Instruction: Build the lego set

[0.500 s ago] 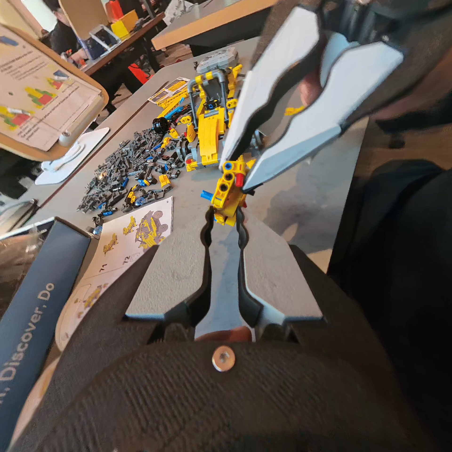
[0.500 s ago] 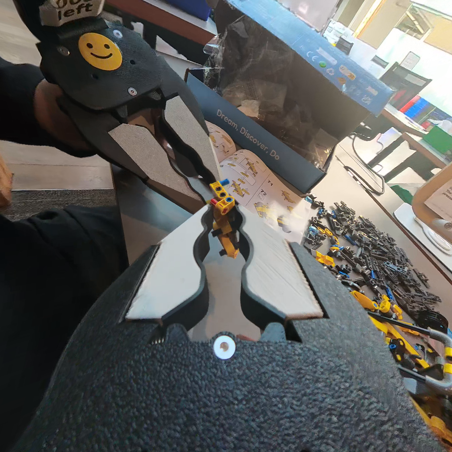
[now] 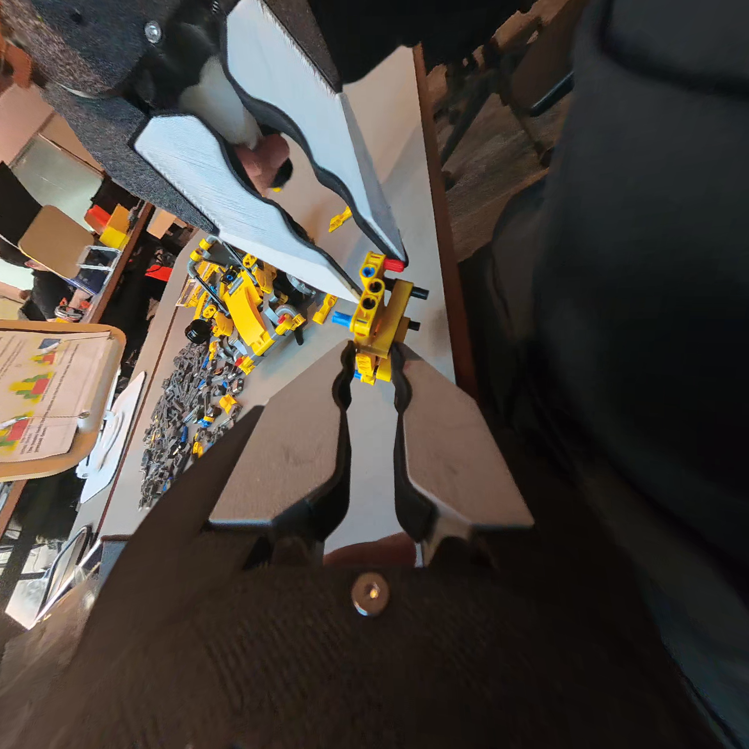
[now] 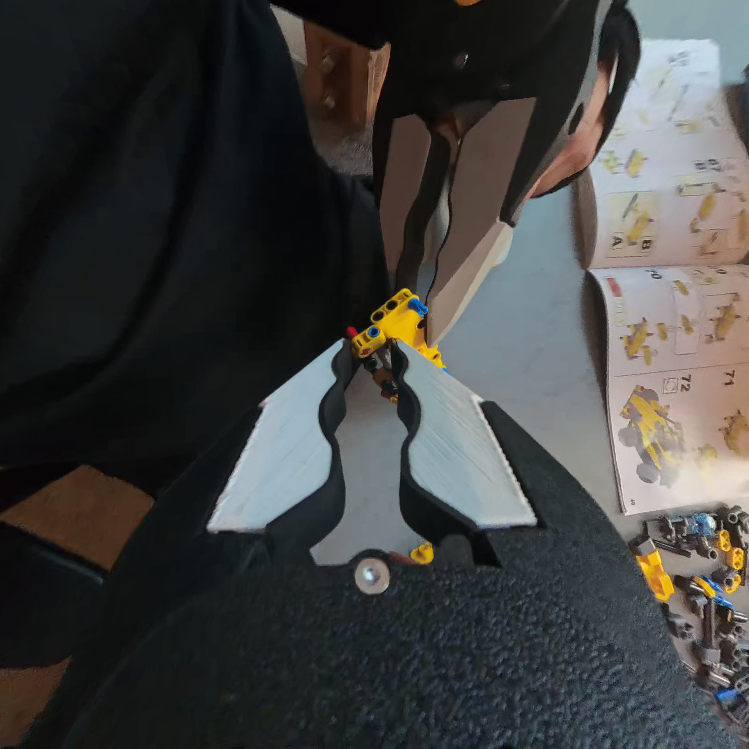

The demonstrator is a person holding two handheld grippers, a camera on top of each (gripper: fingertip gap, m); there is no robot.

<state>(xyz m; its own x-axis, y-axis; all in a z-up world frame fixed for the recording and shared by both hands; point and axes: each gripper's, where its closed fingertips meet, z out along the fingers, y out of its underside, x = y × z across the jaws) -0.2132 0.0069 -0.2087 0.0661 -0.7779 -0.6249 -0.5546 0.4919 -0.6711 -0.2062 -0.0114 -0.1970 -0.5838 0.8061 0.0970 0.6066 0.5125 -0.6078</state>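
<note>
Near the right edge of the surface point(image 3: 367, 454), in the left wrist view, the left gripper point(image 3: 371, 344) has its jaws clamped on the lower end of a small yellow brick assembly point(image 3: 375, 320), held clear above the surface. The right gripper point(image 3: 379, 279) comes in from above, its jaws closed on the upper beam end, one tip against the red pin point(image 3: 393, 265). A blue pin point(image 3: 340, 319) and black pins point(image 3: 419, 292) stick out at the sides. With both grips this narrow, a firm hold likely depends on keeping the two grippers in line and pressing along the pins rather than twisting. Toward the far left corner lie a half-built yellow vehicle model point(image 3: 243, 308) and a heap of dark loose parts point(image 3: 182, 425), well apart from the grip. A board with a printed sheet point(image 3: 44, 389) stands beyond the left edge.

In the right wrist view, the right gripper point(image 4: 369, 346) pinches the red-pin end of the assembly, and the left gripper point(image 4: 421, 308) reaches down onto its far side. A dark sleeve point(image 4: 162, 202) crowds the left, the closest obstacle. An open instruction booklet point(image 4: 668, 364) and more loose parts point(image 4: 697, 567) lie toward the right. One stray yellow piece point(image 4: 421, 553) sits directly under the jaws.
</note>
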